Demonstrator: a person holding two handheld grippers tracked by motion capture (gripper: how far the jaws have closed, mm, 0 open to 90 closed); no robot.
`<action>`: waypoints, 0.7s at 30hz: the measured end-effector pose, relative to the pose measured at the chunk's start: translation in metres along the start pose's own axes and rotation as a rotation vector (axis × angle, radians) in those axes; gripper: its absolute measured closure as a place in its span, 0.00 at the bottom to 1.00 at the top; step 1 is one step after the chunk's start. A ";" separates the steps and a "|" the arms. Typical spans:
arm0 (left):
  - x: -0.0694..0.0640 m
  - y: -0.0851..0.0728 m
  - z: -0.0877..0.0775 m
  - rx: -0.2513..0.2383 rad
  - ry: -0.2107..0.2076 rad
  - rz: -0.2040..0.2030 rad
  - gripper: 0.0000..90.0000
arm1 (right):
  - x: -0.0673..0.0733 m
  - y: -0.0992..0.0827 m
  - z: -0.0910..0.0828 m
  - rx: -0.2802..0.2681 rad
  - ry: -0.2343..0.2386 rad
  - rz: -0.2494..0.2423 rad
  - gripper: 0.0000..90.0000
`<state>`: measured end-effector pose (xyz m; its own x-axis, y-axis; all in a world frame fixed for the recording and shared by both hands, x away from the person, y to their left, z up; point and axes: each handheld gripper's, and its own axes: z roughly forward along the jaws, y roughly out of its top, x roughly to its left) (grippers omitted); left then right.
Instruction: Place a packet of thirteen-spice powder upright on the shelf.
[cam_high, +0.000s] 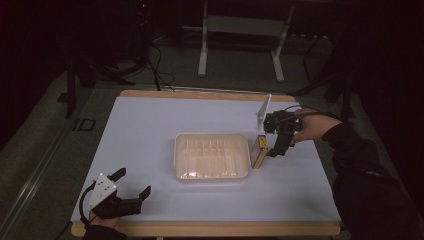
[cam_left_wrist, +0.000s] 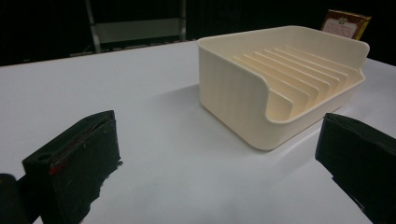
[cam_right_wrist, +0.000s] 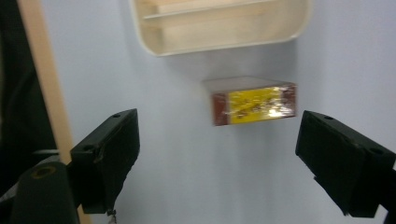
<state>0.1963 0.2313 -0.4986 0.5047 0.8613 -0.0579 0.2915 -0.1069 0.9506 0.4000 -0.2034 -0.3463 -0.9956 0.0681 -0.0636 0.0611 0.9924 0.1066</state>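
Observation:
A cream slotted rack tray (cam_high: 212, 156) sits mid-table on the white mat; its ribbed inside faces me in the left gripper view (cam_left_wrist: 280, 79). A yellow and dark red box (cam_high: 259, 151) stands on edge against the tray's right side, also seen beyond the tray (cam_left_wrist: 346, 22) and straight ahead in the right gripper view (cam_right_wrist: 254, 103). My right gripper (cam_high: 277, 148) hangs just right of the box, open, its jaws wide with the box ahead between them (cam_right_wrist: 219, 158). My left gripper (cam_high: 134, 184) rests at the front left of the table, open and holding nothing (cam_left_wrist: 219, 158).
The white mat (cam_high: 150, 125) covers a wooden table whose edge (cam_high: 210, 229) shows at the front. A metal stand (cam_high: 240, 30) stands on the floor behind the table. A small white plate (cam_high: 263, 111) rises from the right gripper. Dark surroundings lie on both sides.

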 end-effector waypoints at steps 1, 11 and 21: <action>0.000 0.000 0.000 0.000 0.000 0.000 0.00 | 0.000 0.000 0.000 0.000 0.000 0.000 0.15; 0.001 0.000 0.000 -0.004 0.001 -0.009 0.00 | -0.017 0.000 0.018 0.018 -0.030 -0.056 0.20; 0.001 -0.001 0.000 -0.001 0.005 -0.012 0.00 | -0.027 0.003 0.038 0.018 0.008 -0.083 0.24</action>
<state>0.1964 0.2328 -0.4992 0.4971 0.8651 -0.0676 0.2968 -0.0963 0.9501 0.4294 -0.1982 -0.3819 -0.9979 -0.0154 -0.0633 -0.0206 0.9963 0.0833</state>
